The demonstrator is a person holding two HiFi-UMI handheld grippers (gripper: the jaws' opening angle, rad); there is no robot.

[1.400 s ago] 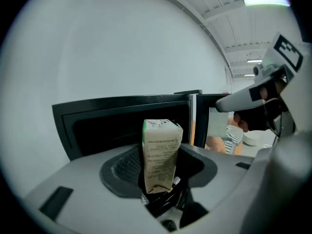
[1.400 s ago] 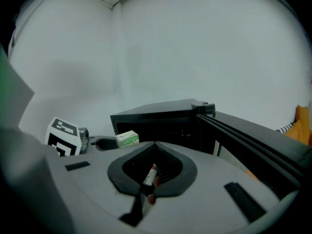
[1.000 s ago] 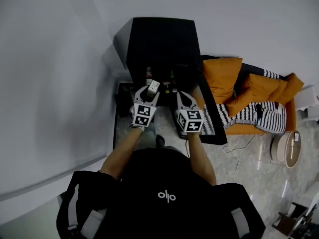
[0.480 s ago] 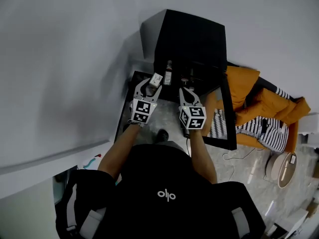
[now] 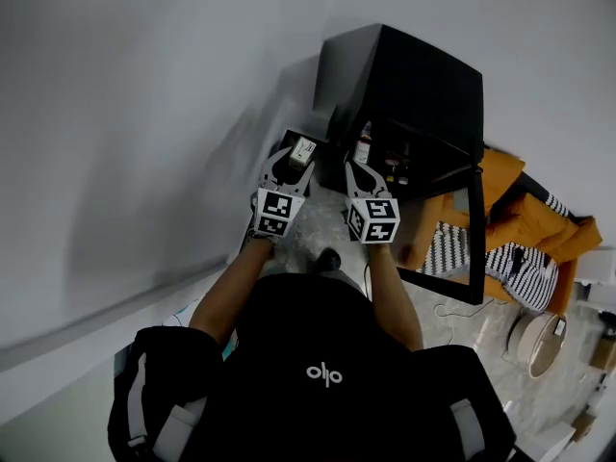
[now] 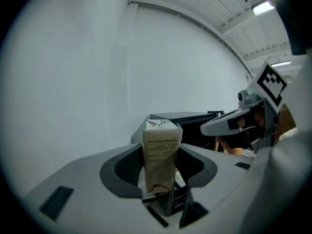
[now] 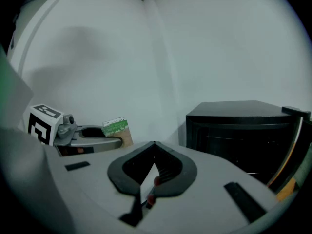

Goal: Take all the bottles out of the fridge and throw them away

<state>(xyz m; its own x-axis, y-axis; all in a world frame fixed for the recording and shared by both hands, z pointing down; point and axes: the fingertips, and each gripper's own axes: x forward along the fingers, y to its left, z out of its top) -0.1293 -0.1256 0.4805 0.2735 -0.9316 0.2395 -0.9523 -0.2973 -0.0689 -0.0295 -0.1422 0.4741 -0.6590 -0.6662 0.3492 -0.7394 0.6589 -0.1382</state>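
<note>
My left gripper [image 5: 292, 159] is shut on a small beige carton [image 5: 302, 149] with green print, held upright between its pads. In the left gripper view the carton [image 6: 160, 155] fills the gap between the jaws. My right gripper [image 5: 358, 169] hangs beside it, shut and empty; its tips [image 7: 154, 144] meet with nothing between them. The black mini fridge [image 5: 416, 77] stands to the right with its door [image 5: 476, 234] swung open. A dark bottle [image 5: 364, 146] and smaller items show on its shelf. Both grippers sit left of the fridge opening, toward the white wall.
A white wall [image 5: 144, 114] runs close on the left. Right of the fridge door is an orange seat [image 5: 510, 200] with a striped blanket [image 5: 515, 258]. A round white object [image 5: 539, 340] and a cable lie on the marble floor.
The view has swung left, so the fridge has slid to the upper right. Both grippers have drawn away from the fridge opening toward the wall, the carton still in the left one.
</note>
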